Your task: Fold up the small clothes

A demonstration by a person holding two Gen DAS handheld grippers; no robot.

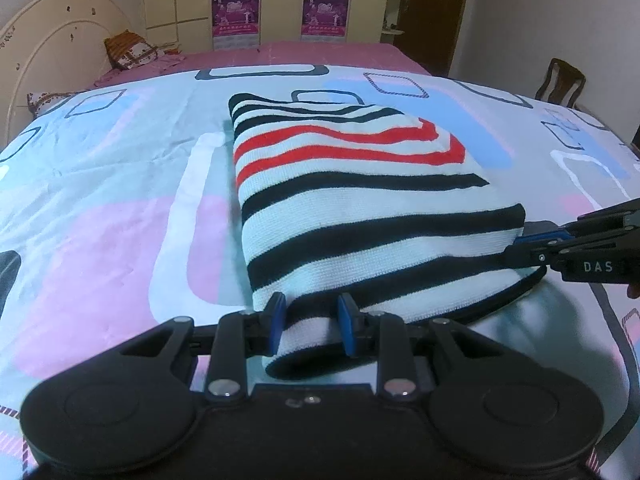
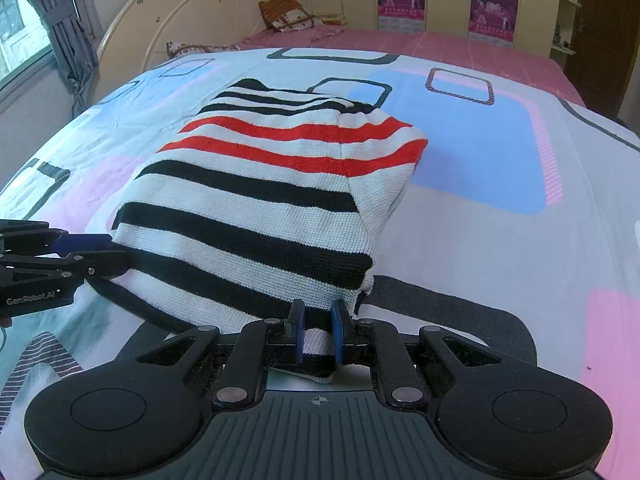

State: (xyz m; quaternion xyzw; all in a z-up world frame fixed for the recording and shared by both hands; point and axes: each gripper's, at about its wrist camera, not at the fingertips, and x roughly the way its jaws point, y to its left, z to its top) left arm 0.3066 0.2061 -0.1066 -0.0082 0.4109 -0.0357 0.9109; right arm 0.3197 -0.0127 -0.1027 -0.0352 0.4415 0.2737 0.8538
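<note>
Nearest lens in each wrist view: black gripper body w/ blue pads, clamped on knit. Bed cover (image 1: 120, 184) (pale blue, pink blocks, dark outlined squares) carries everything; pink sheet (image 2: 460, 44), headboard (image 2: 192, 12) and wardrobe (image 1: 280, 0) sit behind, not involved. Striped sweater (image 1: 352, 200) lies mid-cover, already folded to a narrow stack, sleeves tucked in; near hem end is raised off the cover. Left gripper (image 1: 310, 326) is clenched on the hem at its left corner; right gripper (image 2: 318, 334) is clenched tight on the hem at the right corner, fabric bunched btwn pads. Judged reason for the paired corner grip: keeps hem level and taut so the bottom can be carried over toward the collar end w/o skewing. Garment: white ribbed knit, black stripes, two red bands near far end, dark edging along hem; surface smooth, slight sag btwn grips.
</note>
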